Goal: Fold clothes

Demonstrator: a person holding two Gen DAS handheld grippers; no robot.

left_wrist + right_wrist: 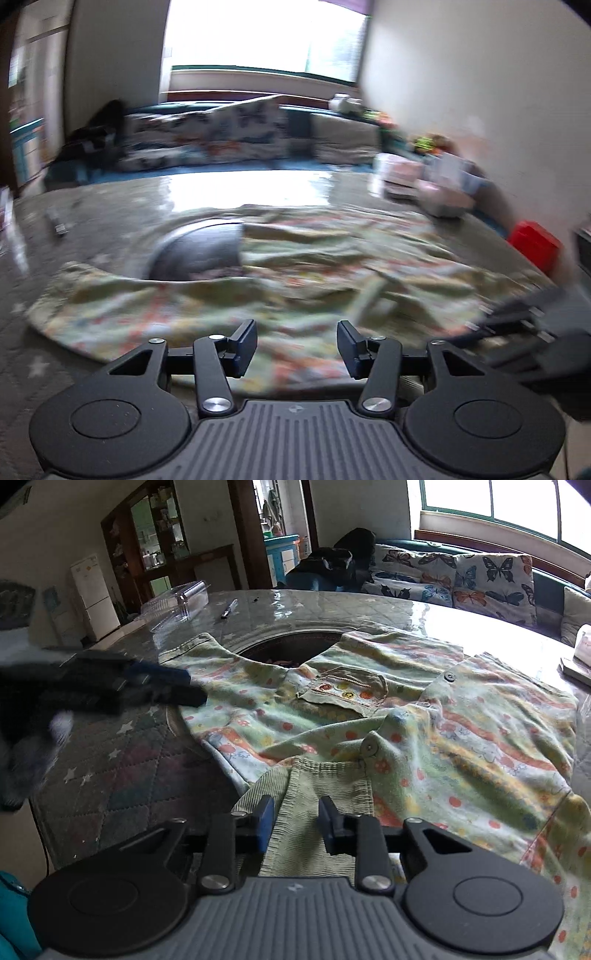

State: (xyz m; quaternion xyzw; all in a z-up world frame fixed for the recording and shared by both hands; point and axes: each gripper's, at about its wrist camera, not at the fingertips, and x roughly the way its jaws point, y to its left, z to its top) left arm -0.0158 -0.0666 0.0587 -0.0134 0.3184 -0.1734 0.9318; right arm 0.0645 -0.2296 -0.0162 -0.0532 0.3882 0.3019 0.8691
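My R gripper (295,825) sits astride the shirt's (424,716) corduroy collar (325,797) w/ jaws near it, grip unclear — L gripper (297,345) released, empty above the hem; shirt spread flat on table (122,760).

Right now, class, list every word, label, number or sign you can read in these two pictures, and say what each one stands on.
None can be read for certain.
Shirt pocket: small round patches, one may be a letter, too small to read.
Fridge: pale marks on the door, too small to read.
Right gripper: a small emblem on its body, no letters.
Left wrist picture: too blurred to read anything.
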